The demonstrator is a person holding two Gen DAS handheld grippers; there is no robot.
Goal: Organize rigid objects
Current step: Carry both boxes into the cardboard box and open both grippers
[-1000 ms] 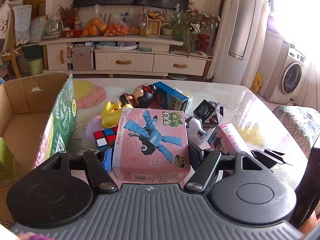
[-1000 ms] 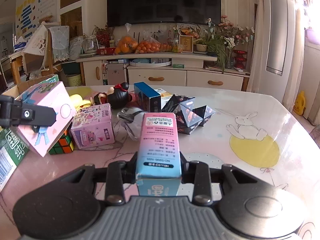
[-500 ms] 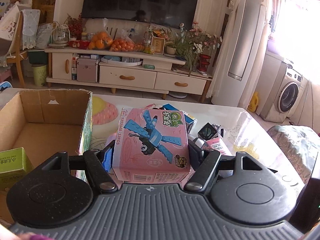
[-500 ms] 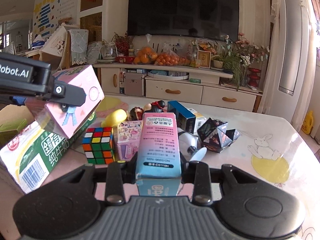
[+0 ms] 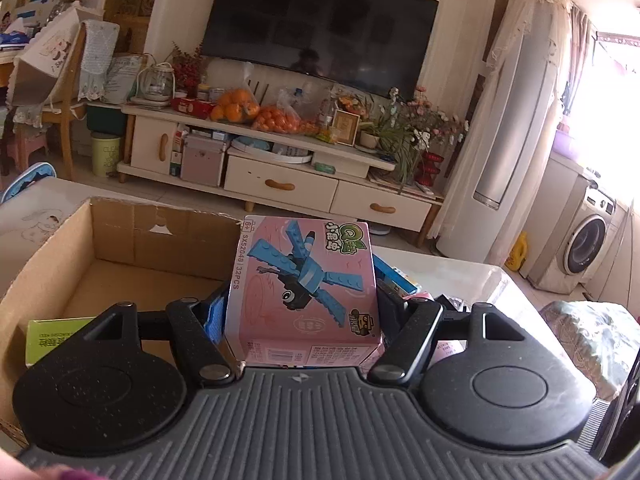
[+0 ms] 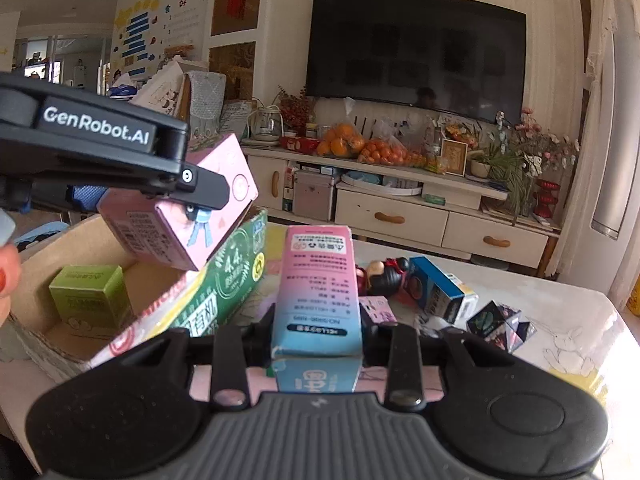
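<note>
Two boxes carried at the open carton; remaining items on the table.

The pink dragonfly brick-set box (image 5: 302, 286) is clamped at its sides, tilted, above the open cardboard carton (image 6: 72, 248). A green box (image 6: 90, 300) stands inside the carton. The tall pink-and-blue box (image 6: 318, 300) is clamped upright beside the carton's green printed wall. On the table lie a figurine (image 6: 380, 274), a blue box (image 6: 440, 290), a small pink box (image 6: 378, 309) and a dark folding cube puzzle (image 6: 498, 322).

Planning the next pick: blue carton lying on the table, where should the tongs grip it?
Grip the blue carton across its two long flat faces, coming from above. It lies on its side, long and narrow, with the figurine crowding one end.
</note>
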